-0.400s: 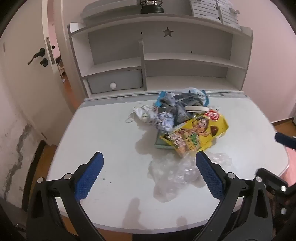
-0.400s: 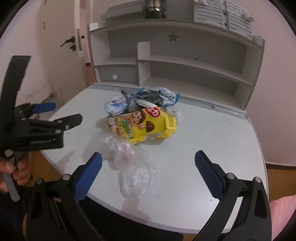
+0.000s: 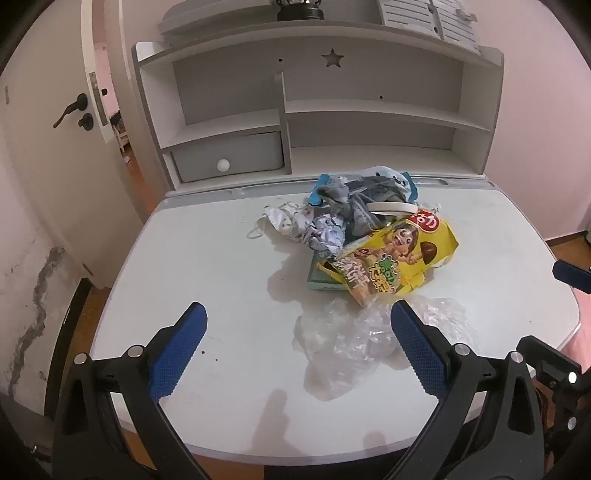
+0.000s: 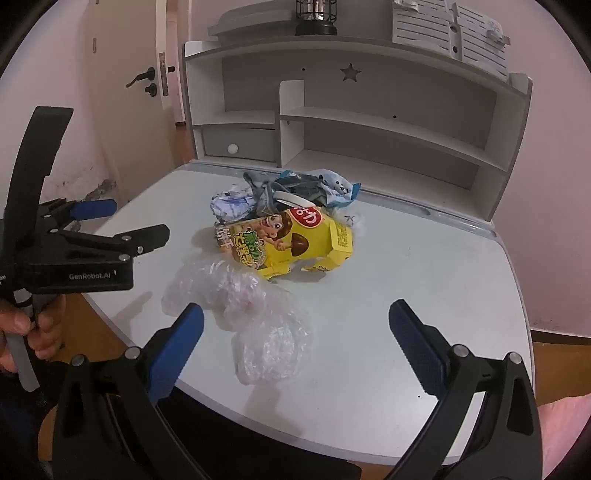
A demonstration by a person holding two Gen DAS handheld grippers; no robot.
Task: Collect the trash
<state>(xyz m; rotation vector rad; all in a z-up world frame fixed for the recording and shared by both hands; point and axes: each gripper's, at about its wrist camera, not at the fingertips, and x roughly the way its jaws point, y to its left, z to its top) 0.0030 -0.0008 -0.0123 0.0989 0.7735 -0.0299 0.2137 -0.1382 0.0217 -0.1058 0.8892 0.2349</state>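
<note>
A heap of trash lies mid-desk: a yellow snack box (image 3: pixel 402 254) (image 4: pixel 291 243), crumpled paper (image 3: pixel 325 236), a face mask (image 3: pixel 284 221), grey and blue wrappers (image 3: pixel 365 199) (image 4: pixel 306 186), and clear crumpled plastic (image 3: pixel 351 339) (image 4: pixel 243 299) nearest me. My left gripper (image 3: pixel 299 343) hangs open above the desk's near edge, its right finger over the plastic, touching nothing. My right gripper (image 4: pixel 295 339) is open too, over the near part of the plastic, empty. The left gripper (image 4: pixel 122 229) also shows at the left of the right wrist view, held by a hand (image 4: pixel 33 328).
The white desk (image 3: pixel 207 266) has a shelf unit (image 3: pixel 369 110) at its back with a small grey drawer (image 3: pixel 229 157). A door (image 3: pixel 55 122) stands at the left. A dark lantern (image 4: pixel 314 16) sits on top of the shelf. Wooden floor shows around the desk.
Both views have shifted only slightly; the grippers stay open and the trash has not moved.
</note>
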